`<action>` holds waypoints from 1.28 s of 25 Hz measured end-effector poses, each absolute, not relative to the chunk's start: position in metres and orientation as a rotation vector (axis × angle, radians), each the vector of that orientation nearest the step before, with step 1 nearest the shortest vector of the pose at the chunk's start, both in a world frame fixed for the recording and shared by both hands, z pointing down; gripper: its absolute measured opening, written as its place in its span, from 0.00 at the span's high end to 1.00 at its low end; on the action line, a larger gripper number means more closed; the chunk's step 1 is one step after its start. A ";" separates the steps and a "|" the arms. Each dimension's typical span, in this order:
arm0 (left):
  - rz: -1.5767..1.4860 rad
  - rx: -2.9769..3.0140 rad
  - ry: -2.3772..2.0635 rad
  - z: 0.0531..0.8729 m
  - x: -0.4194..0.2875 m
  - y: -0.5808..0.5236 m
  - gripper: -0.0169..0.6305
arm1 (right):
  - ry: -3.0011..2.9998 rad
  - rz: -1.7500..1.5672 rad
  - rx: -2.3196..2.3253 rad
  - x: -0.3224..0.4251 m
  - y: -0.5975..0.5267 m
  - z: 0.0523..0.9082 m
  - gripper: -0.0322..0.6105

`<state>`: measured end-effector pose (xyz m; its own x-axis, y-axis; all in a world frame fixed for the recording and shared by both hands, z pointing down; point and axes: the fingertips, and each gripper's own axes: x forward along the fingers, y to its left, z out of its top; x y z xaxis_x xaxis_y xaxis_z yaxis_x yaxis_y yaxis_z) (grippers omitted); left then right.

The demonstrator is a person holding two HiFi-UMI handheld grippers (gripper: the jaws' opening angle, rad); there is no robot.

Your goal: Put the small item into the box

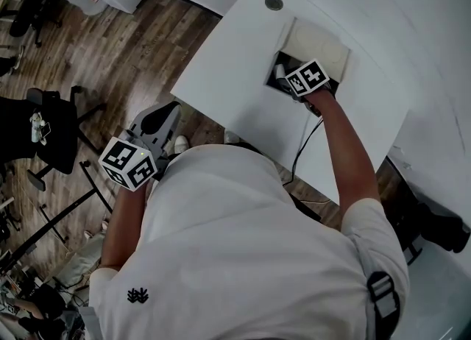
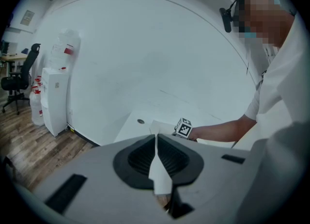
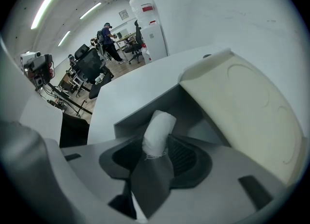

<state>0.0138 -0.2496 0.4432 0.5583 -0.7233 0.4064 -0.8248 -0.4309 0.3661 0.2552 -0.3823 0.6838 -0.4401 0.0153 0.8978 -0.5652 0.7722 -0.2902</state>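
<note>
While the small white roll [image 3: 158, 128] is pinched in the right claw [image 3: 156, 145] at the grey box [image 3: 140, 114] rim, spillage outside is risked; left claw [image 2: 156, 152] pressed together.

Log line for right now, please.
right gripper: roll in jaws, over open box | left gripper: shut, empty, off table | roll: not yet released

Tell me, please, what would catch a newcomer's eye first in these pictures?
The right gripper stands out first: it is reached across the white table to the open box, with a small white roll upright between its jaws. Next comes the left gripper, which hangs over the wooden floor at the person's left side, jaws together with nothing in them.
</note>
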 end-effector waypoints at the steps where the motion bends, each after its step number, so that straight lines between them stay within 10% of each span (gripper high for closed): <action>1: 0.255 2.269 -1.238 0.443 0.014 -0.250 0.94 | -1.929 0.703 0.417 0.255 -0.382 0.684 0.68; 32: 0.216 2.383 -1.031 0.442 -0.020 -0.231 0.94 | -1.977 0.711 0.789 0.267 -0.369 0.604 0.59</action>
<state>-0.0196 -0.2313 0.4424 0.6959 -0.6310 0.3428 -0.7155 -0.5685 0.4061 0.2669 -0.3693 0.6036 -0.4234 -0.2552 0.8692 -0.7505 0.6362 -0.1787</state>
